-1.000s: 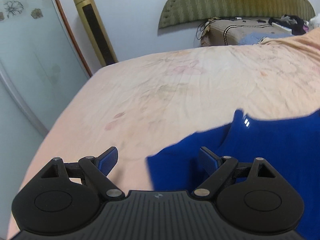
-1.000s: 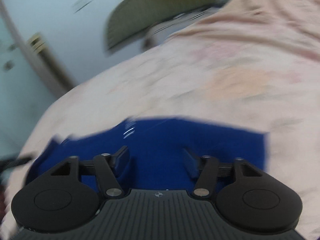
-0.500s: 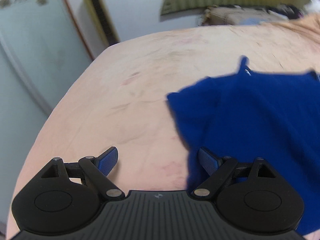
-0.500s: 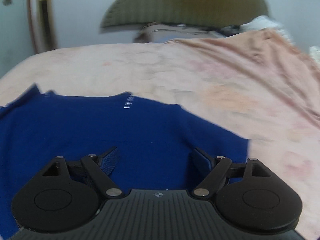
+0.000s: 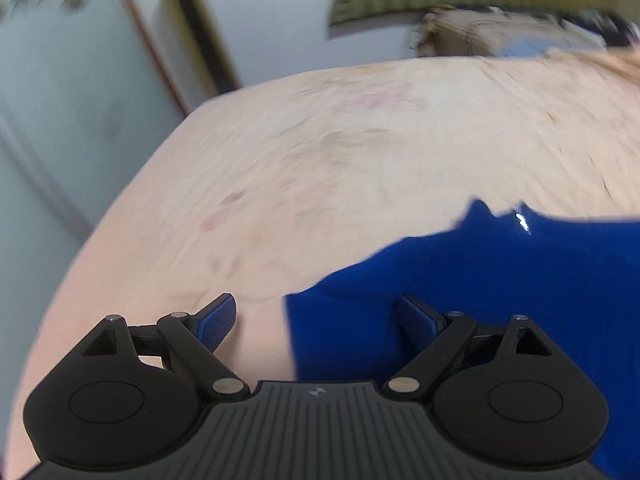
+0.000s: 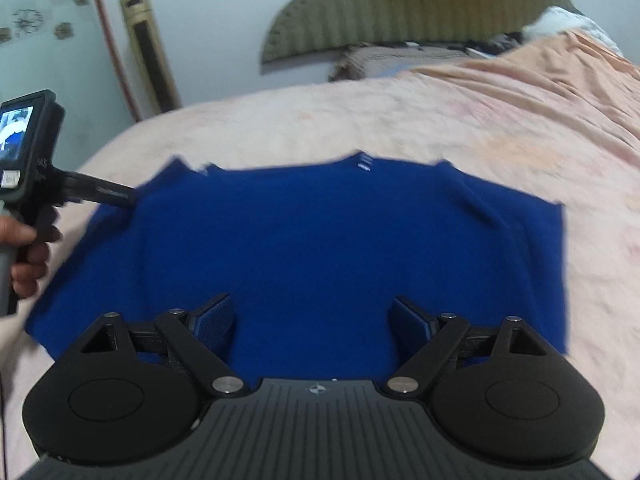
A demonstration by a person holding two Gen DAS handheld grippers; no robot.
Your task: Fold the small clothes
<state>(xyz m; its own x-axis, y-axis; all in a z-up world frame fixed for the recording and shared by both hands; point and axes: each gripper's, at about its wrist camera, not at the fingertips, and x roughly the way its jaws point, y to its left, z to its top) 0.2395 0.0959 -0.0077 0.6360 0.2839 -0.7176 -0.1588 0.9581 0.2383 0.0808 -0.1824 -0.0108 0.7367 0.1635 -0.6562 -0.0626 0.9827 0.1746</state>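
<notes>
A small blue shirt (image 6: 320,240) lies spread flat on the peach bedsheet (image 6: 440,128), collar at the far side. My right gripper (image 6: 312,320) is open and empty, hovering over the shirt's near hem. My left gripper (image 5: 316,320) is open and empty at the shirt's left edge; the shirt (image 5: 500,288) fills the right of that view. The left gripper's body and the hand holding it show at the left of the right wrist view (image 6: 28,168).
The bedsheet (image 5: 320,168) extends far and left to the bed's edge. A green headboard (image 6: 420,4), a pillow and clutter lie at the far end. A gold tower fan (image 6: 148,48) and a glass door (image 5: 60,100) stand on the left.
Both grippers stayed open. The right view pulled back, so the whole shirt now shows flat. The left view shifted, with the shirt's edge now nearer its fingers.
</notes>
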